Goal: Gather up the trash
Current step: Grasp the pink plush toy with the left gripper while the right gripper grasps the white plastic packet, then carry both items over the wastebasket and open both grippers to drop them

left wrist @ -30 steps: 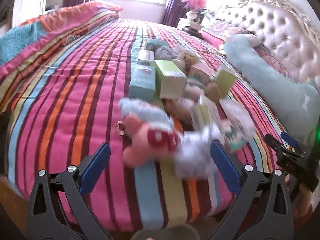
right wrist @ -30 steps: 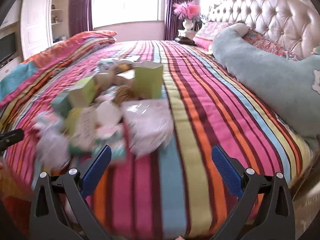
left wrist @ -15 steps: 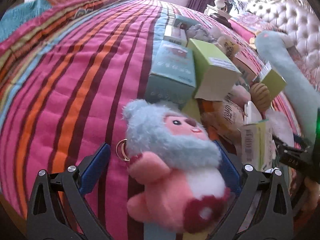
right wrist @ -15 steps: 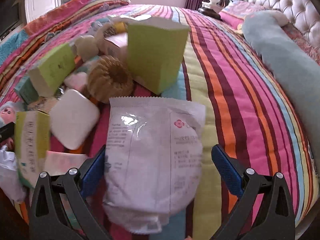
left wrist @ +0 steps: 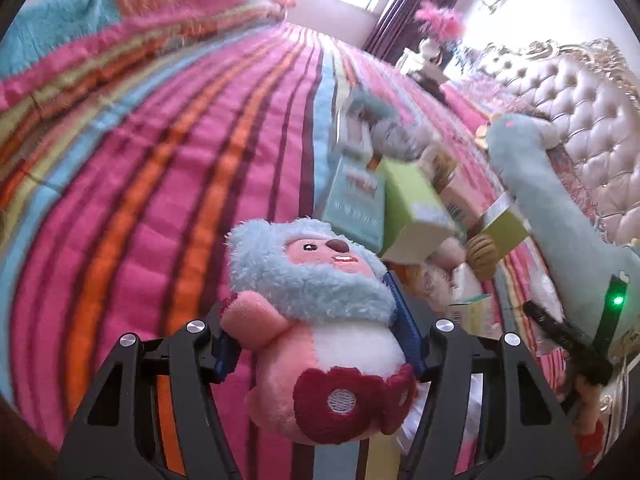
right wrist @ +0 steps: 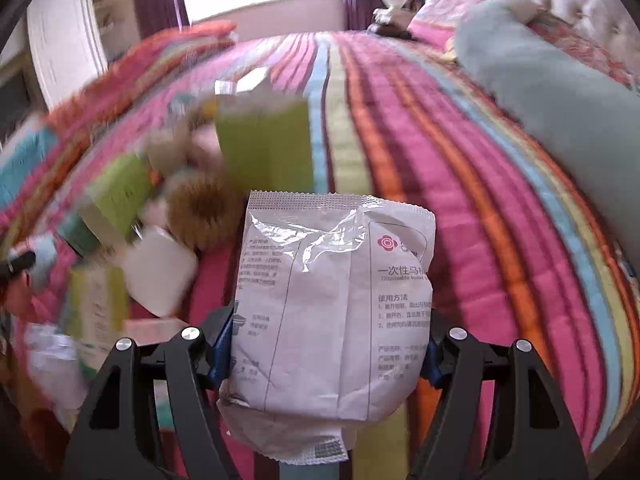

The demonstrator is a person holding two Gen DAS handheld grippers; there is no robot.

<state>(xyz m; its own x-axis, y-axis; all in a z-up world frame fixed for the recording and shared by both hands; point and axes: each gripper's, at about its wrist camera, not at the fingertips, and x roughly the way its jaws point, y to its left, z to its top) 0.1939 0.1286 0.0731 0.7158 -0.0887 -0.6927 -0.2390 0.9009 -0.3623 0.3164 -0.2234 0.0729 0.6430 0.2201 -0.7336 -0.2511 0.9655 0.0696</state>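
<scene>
Over the striped bed (left wrist: 168, 184) we hold two things | left gripper (left wrist: 316, 344) pinches pink plush toy (left wrist: 320, 320) | right gripper (right wrist: 326, 348) clamps white packet (right wrist: 332, 312) — raised before the box pile (right wrist: 160, 200)

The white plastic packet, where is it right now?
In the right wrist view, the white packet sits clamped in the right gripper, just in front of the green box.

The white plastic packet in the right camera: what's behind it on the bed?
Behind the white plastic packet stand a green box and a brown furry ball on the striped bedspread. The bedspread directly under it is hidden.
</scene>
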